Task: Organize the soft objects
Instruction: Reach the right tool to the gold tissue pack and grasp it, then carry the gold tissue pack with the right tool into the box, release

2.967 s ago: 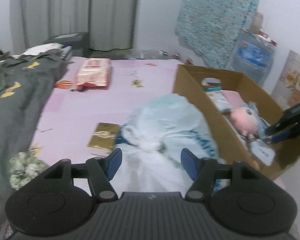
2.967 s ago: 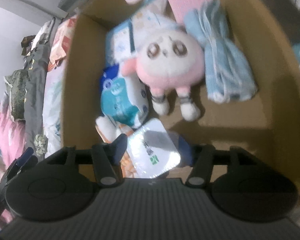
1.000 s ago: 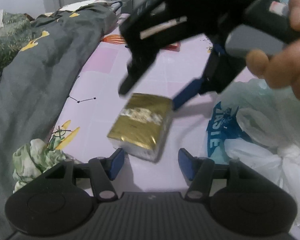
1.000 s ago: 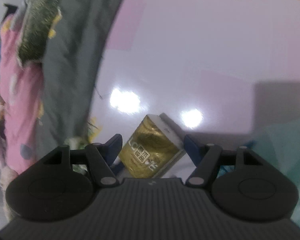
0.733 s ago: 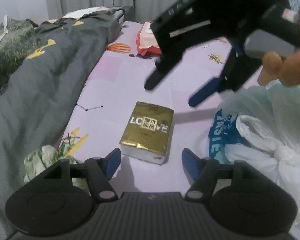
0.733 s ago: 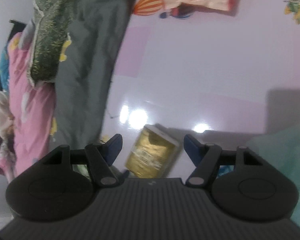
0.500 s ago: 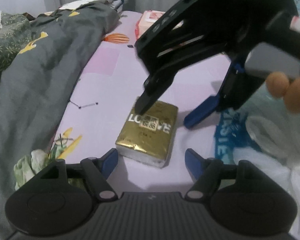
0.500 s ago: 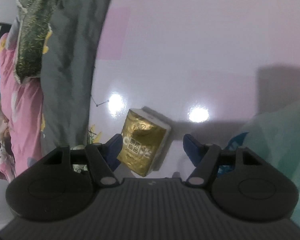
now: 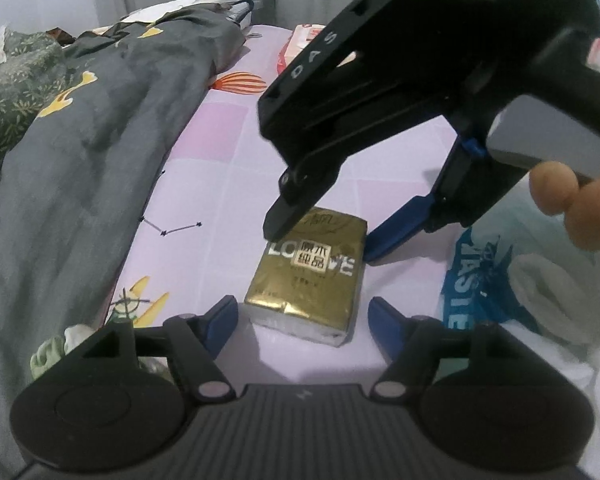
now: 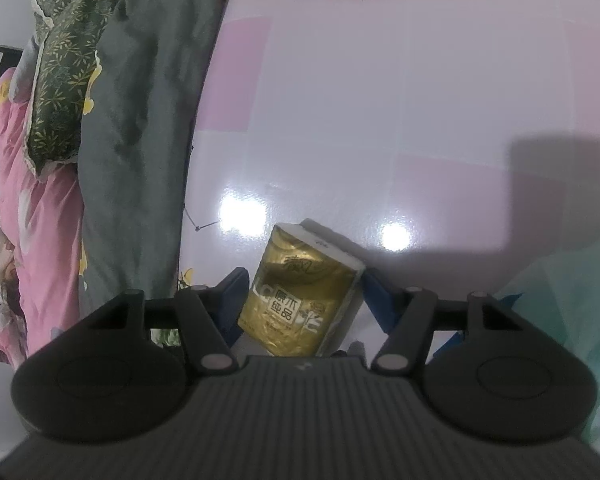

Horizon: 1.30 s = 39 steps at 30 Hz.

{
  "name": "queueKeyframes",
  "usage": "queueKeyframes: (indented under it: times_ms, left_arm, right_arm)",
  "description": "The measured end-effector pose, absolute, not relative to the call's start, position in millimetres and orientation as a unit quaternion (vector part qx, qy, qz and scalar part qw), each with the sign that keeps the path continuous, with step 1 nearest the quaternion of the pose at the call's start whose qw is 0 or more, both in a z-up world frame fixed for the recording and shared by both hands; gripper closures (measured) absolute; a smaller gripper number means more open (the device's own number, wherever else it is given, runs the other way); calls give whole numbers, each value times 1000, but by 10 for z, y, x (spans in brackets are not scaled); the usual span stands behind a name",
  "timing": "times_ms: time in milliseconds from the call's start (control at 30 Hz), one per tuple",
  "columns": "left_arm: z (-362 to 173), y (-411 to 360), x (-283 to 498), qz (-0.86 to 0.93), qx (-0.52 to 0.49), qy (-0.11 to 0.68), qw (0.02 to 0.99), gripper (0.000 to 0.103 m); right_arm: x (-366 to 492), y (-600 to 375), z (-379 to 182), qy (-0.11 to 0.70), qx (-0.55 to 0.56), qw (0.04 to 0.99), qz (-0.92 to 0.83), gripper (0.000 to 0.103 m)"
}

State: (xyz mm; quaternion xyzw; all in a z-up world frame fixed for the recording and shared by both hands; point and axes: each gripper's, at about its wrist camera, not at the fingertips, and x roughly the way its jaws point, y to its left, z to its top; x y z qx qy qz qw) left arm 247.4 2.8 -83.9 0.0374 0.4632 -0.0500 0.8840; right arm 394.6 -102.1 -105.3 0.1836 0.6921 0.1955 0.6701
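Reaching down with fingers spread wide, the right gripper (image 10: 302, 282) is straddling the gold tissue pack (image 9: 310, 270) without squeezing, while the left gripper (image 9: 302, 312) is waiting open and empty nearby.

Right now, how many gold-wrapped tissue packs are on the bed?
1. The gold tissue pack lies on the pink bedsheet, between the open fingers of the right hand-held gripper, ahead of the left hand-held gripper. Others may be out of view.
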Motion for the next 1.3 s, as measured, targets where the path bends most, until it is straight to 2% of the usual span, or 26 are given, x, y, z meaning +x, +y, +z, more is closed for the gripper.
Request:
queueKeyframes:
  times_ms: [167, 233, 300, 500, 800, 1300]
  left_arm:
    - [-861, -70, 2504, -48, 56, 464, 883, 34]
    - [-857, -99, 2514, -46, 59, 463, 883, 47]
    - [-846, -117, 2512, -43, 57, 465, 882, 48]
    - [-807, -103, 2499, -39, 43, 469, 881, 48]
    - [-591, -110, 2368, -38, 39, 451, 891, 48]
    - [157, -571, 1920, -79, 51, 376, 922, 48]
  right_arm:
    - [3959, -1012, -1053, 691, 179, 672, 199, 42]
    - [3955, -1013, -1051, 688, 180, 674, 200, 45]
    - [3949, -1016, -1057, 686, 180, 675, 201, 54]
    - [3910, -1020, -1035, 681, 178, 682, 199, 60]
    - [3816, -1105, -831, 668, 191, 688, 209, 61]
    - [3313, -1820, 24, 596, 242, 734, 220, 61]
